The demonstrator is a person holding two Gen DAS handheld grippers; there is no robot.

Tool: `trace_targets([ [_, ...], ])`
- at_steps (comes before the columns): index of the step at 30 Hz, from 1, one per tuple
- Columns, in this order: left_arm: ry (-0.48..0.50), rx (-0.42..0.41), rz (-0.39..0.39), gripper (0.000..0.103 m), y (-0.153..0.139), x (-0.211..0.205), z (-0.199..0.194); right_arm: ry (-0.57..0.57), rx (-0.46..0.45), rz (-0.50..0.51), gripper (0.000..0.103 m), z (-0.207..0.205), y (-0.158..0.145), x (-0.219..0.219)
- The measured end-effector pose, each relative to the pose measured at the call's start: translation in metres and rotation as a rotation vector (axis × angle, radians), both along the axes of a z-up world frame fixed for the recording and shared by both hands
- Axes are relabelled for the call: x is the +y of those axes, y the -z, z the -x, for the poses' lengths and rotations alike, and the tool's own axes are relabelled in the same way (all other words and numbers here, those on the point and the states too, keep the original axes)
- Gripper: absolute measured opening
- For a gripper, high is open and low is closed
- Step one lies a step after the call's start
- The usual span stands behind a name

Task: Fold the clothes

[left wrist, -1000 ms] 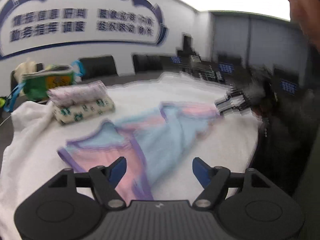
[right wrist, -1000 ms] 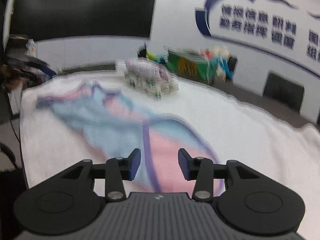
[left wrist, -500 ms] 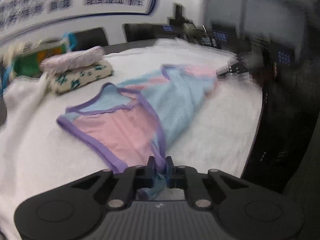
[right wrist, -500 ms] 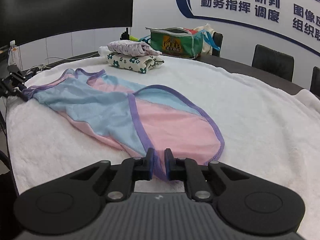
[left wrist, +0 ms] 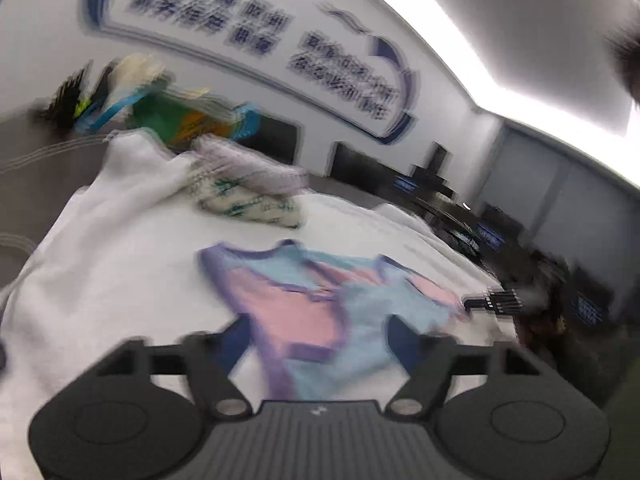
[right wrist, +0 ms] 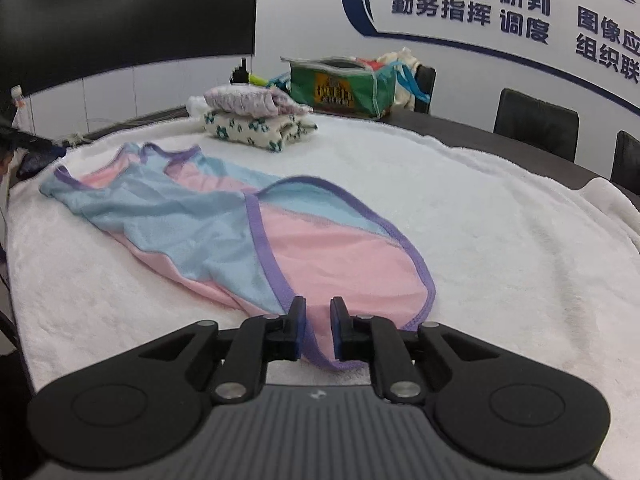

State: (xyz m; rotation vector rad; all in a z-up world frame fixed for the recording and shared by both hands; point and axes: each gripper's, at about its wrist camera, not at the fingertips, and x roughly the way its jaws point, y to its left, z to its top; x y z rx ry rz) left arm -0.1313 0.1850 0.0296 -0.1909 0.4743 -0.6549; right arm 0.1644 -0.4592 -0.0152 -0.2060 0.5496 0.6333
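At the lower centre of the right wrist view, the right gripper (right wrist: 318, 328) was clamped on the purple hem of the pink-and-blue garment (right wrist: 224, 224), spread across the white towel (right wrist: 480, 208). The left gripper (left wrist: 318, 344) had just opened, holding nothing. A one-sided pull could drag and bunch the garment.

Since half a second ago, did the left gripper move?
Yes. The left gripper let go of the garment, its fingers just opened, and pulled back; the folded stack looks farther.
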Motion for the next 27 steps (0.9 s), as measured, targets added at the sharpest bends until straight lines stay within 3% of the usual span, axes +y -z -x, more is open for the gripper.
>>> trace_targets([
  [2,0.031,0.01,-0.093,0.077,0.005,-0.019,0.001,-0.009,0.008,-0.006,0.012,0.001,0.0,0.0],
  [4,0.003,0.075,-0.155,0.069,0.013,-0.028,-0.012,-0.02,0.02,0.005,0.012,0.0,0.003,0.003],
  [5,-0.017,0.112,-0.183,0.044,0.017,-0.031,-0.019,-0.027,0.03,0.017,0.012,-0.001,0.005,0.005],
  [6,-0.029,0.155,-0.181,0.009,0.021,-0.03,-0.028,-0.035,0.041,0.03,0.011,-0.002,0.008,0.007],
  [7,-0.039,0.191,-0.151,0.005,0.025,-0.023,-0.036,-0.046,0.041,0.05,0.01,-0.002,0.008,0.009],
  [10,-0.008,0.229,-0.048,0.005,0.026,0.0,-0.047,-0.081,0.034,0.111,0.002,0.001,0.006,0.013],
  [16,0.015,0.254,-0.086,0.005,0.03,-0.008,-0.055,-0.131,0.095,0.235,0.002,0.01,-0.008,-0.003],
  [19,-0.044,0.251,-0.066,0.015,0.025,-0.002,-0.051,-0.146,0.081,0.269,0.002,0.019,-0.009,-0.004],
  [21,-0.09,0.193,-0.038,0.03,0.013,0.005,-0.037,-0.155,0.082,0.277,0.006,0.025,-0.013,-0.004],
  [23,-0.13,0.124,-0.038,0.04,-0.003,0.001,-0.02,-0.145,0.042,0.29,0.019,0.034,-0.018,-0.005],
  [24,-0.124,0.083,-0.064,0.045,-0.009,-0.008,-0.012,-0.139,0.018,0.284,0.026,0.038,-0.021,-0.003],
  [27,-0.01,-0.047,-0.23,0.05,-0.014,-0.062,0.002,-0.164,-0.045,0.263,0.027,0.046,-0.024,0.011],
])
